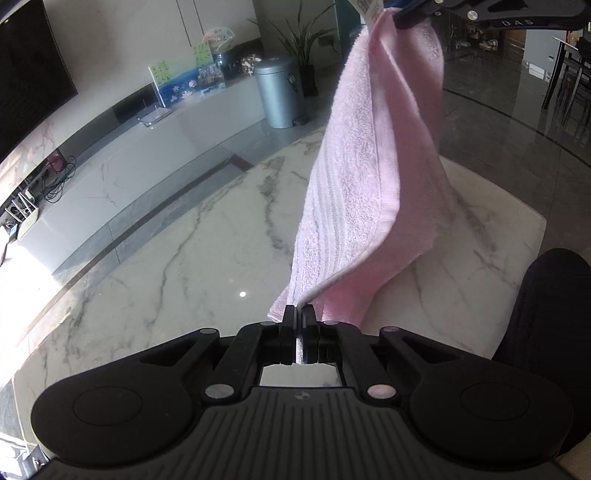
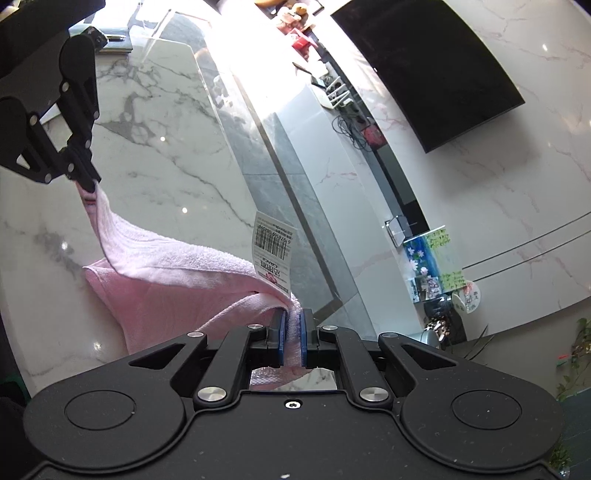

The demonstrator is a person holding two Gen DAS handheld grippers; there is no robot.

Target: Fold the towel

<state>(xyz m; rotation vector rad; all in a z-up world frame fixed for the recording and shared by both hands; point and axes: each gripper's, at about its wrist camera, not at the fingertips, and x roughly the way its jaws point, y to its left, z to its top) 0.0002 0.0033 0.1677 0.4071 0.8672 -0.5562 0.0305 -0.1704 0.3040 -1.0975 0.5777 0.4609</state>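
My left gripper [image 1: 299, 314] has its fingers clenched on one corner of the pink towel [image 1: 369, 192]; my right gripper [image 2: 293, 325] pinches another. The towel hangs between them above the desk [image 1: 166, 258], its lower fold hidden. Only the right view shows its barcode tag [image 2: 273, 245].

Stuff you can't really make out here

Towel's [image 1: 365, 177] gripped corner vanishes inside the left claw [image 1: 299, 314]; right claw [image 1: 402, 18] is chopped by the top edge, and the tag's [image 2: 274, 245] print is too tiny to read.
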